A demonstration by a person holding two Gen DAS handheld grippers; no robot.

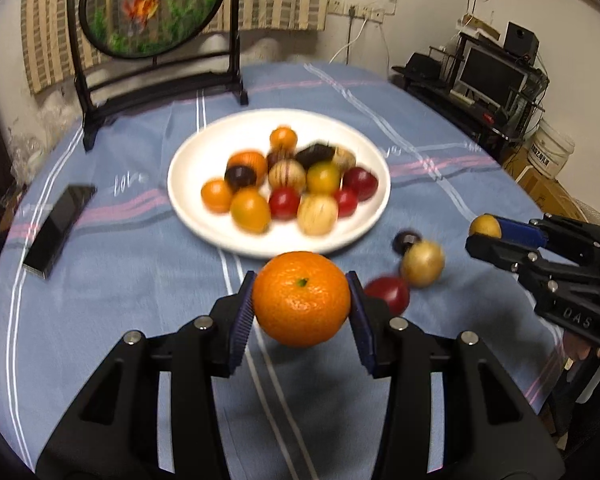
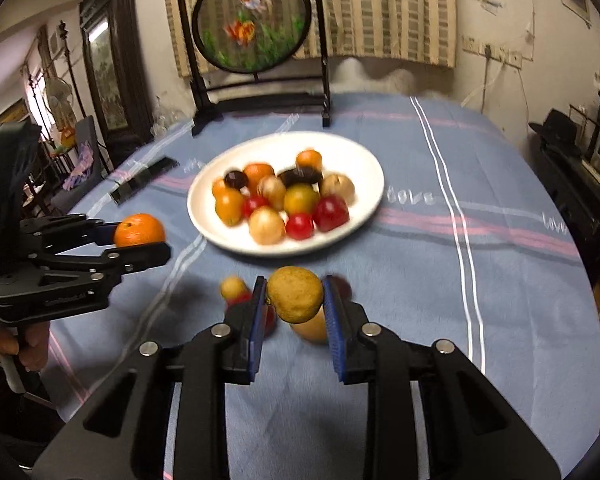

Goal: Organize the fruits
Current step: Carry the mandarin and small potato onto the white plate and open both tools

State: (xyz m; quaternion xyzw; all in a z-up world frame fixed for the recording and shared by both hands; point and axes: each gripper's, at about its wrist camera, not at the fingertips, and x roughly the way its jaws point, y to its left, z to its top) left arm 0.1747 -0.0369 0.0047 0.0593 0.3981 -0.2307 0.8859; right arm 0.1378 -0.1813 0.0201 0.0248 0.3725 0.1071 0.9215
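Observation:
My left gripper [image 1: 302, 306] is shut on a large orange [image 1: 301, 298], held above the blue cloth just in front of the white plate [image 1: 188, 204]. From the right wrist view the same orange [image 2: 139, 230] shows in the left gripper [image 2: 148, 236] at the left. My right gripper [image 2: 294, 300] is shut on a small yellow-brown fruit [image 2: 295, 293], lifted off the cloth; it also appears at the right edge as the right gripper [image 1: 485, 232]. The plate [image 2: 364, 168] holds several small orange, red, yellow and dark fruits. Loose fruits lie on the cloth: a yellow one [image 1: 422, 264], a red one [image 1: 389, 294], a dark one [image 1: 406, 240].
A round framed fish picture on a black stand [image 1: 152, 8] rises behind the plate. A black phone [image 1: 58, 230] lies on the cloth at the left. The table edge curves away at right, with a desk and monitor [image 1: 492, 72] beyond.

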